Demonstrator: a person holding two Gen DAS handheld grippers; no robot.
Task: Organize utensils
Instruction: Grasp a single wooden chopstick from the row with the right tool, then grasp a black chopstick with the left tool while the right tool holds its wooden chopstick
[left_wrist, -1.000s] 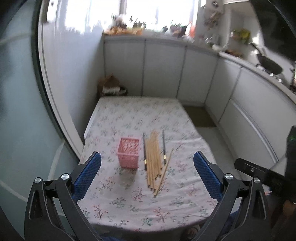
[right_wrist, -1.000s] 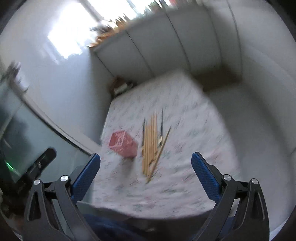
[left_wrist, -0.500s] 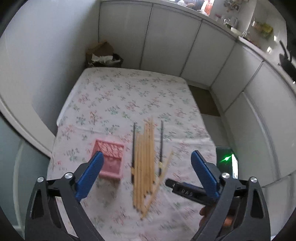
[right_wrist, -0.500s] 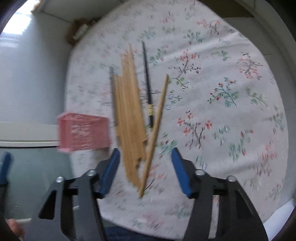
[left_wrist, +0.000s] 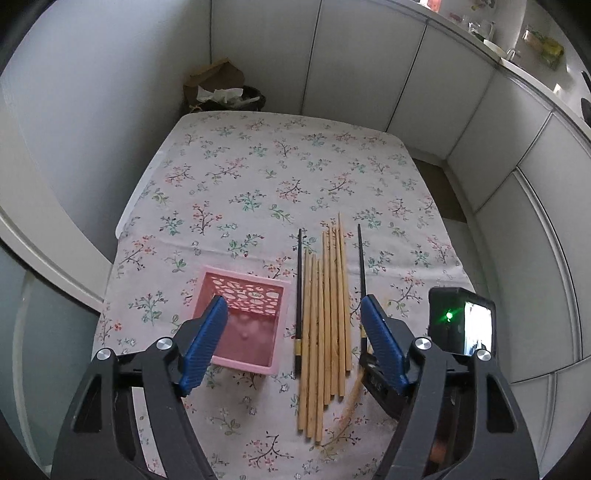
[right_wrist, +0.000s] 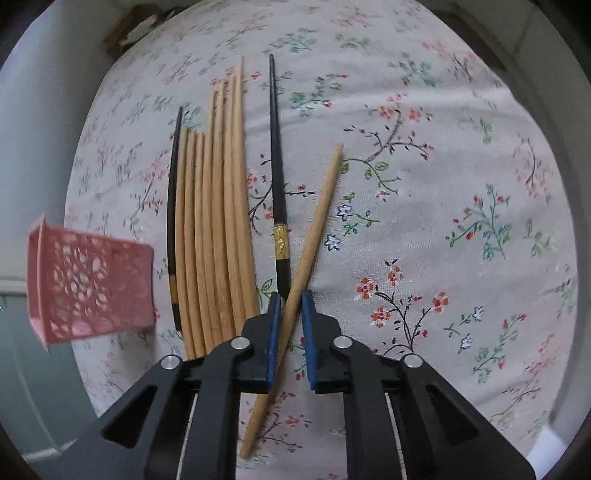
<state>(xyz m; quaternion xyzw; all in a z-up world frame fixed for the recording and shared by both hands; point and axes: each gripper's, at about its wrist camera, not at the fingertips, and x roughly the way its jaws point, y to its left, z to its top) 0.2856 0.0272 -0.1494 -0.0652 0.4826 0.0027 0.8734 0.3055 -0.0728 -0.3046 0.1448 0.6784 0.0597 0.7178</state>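
Blue fingers (right_wrist: 273, 332) of the right gripper (right_wrist: 290, 325) sit narrowly apart around the slanted loose wooden chopstick (right_wrist: 314, 236) on the flowery counter (right_wrist: 443, 184), ready to pinch it; the left gripper (left_wrist: 291, 350) waits wide open and empty over the pink plastic basket (left_wrist: 245, 321).

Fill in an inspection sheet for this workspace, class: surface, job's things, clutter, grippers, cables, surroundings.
Surface: table with floral cloth.
Job's things: pink basket upright, nothing in it; wooden chopsticks side by side; two black chopsticks flanking them; one slanted chopstick apart.
Clutter: nothing seen.
Grippers: left hand-held gripper wide open above the basket and chopsticks; right hand-held gripper narrowed around the slanted chopstick, small gaps showing.
Cables: nothing seen.
Surroundings: white cabinets, bin beyond the table.
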